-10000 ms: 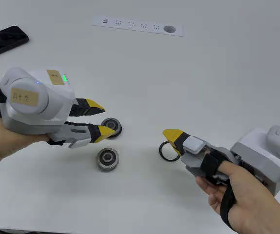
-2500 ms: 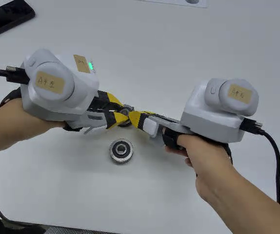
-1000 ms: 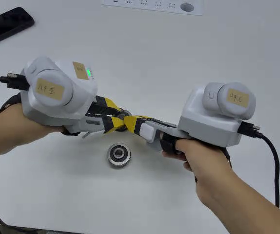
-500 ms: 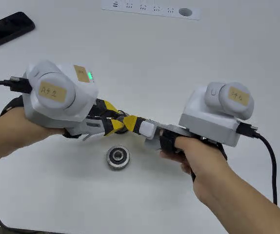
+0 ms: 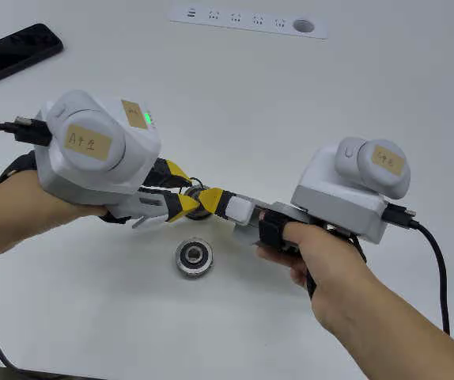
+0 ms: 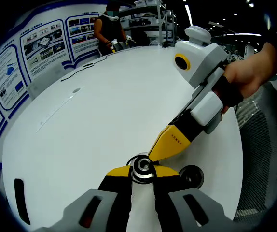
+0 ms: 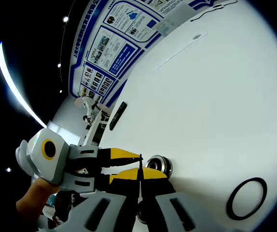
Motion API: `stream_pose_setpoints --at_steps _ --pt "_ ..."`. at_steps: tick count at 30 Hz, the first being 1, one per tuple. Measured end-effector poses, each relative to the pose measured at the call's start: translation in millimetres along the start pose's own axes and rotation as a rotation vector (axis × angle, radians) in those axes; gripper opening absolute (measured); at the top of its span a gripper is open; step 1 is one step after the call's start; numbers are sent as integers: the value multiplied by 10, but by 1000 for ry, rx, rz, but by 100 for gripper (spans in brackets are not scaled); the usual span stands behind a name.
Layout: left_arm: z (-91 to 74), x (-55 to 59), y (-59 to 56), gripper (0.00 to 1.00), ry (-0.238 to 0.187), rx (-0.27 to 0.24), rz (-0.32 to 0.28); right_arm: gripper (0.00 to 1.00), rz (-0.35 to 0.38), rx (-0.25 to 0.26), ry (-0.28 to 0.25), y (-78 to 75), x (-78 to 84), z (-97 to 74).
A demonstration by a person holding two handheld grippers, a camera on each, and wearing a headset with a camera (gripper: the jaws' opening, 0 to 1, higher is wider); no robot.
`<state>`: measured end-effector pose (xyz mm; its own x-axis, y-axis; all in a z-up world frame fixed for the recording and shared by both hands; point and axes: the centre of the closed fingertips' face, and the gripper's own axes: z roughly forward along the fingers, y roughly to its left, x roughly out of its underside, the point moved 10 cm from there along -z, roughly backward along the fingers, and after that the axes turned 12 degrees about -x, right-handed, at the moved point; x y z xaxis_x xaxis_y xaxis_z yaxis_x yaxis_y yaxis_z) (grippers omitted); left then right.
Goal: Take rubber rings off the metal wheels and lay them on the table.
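Over the table (image 5: 306,103), head view: my left gripper (image 5: 183,193) and right gripper (image 5: 211,203) meet tip to tip, a spare wheel (image 5: 194,257) just beside; left gripper view: my jaws clamp a metal wheel (image 6: 142,166); right gripper view: my jaws pressed together beside it, a rubber ring (image 7: 247,198) flat nearby.

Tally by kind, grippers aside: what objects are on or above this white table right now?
round metal wheels: 2
loose black rubber rings: 1
black phones: 1
white power strips: 1
total: 5
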<state>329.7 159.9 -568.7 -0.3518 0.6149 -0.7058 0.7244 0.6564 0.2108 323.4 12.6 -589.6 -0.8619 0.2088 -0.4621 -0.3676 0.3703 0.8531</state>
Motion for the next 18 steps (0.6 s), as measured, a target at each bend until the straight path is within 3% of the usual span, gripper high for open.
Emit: stream_pose_setpoints --at_steps 10,18 --pt "-192 36 84 24 -49 -52 -51 1 30 -13 -49 25 -91 -145" --pt "-263 -60 106 31 -116 -93 -97 1 66 14 -115 -90 -210 -409"
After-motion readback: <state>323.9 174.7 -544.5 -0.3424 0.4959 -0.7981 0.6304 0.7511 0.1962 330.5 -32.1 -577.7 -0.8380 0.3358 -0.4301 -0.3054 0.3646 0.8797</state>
